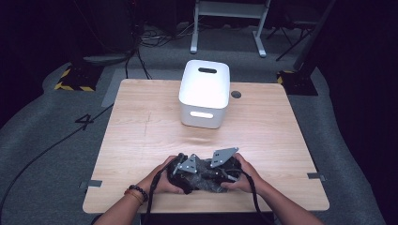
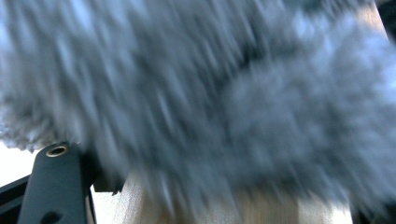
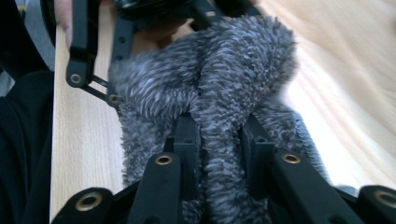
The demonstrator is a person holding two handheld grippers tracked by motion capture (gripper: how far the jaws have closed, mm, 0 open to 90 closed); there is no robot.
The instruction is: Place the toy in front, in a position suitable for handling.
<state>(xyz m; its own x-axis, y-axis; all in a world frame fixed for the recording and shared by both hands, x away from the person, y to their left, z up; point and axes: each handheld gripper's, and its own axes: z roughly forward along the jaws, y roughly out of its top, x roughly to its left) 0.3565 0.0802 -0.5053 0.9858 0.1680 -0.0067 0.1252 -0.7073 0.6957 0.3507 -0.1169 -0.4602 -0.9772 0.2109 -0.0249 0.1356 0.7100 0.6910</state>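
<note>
A grey fuzzy cloth [image 1: 206, 182] lies bunched near the table's front edge, between the person's two hands. My right gripper [image 3: 217, 126] is shut on a raised fold of the cloth [image 3: 210, 79], which stands between its two black jaws. My left gripper [image 1: 195, 174] comes in from the left and meets the same bundle; in the left gripper view the blurred cloth [image 2: 210, 102] presses close over one black finger [image 2: 56, 182]. The right gripper [image 1: 220, 174] sits right beside it, the grey plates of both nearly touching.
A white box [image 1: 205, 93] with a handle slot stands at the middle back of the wooden table [image 1: 141, 131]. A dark round grommet [image 1: 236, 94] lies to its right. Cables and a white stand's legs [image 1: 258, 44] are on the floor beyond.
</note>
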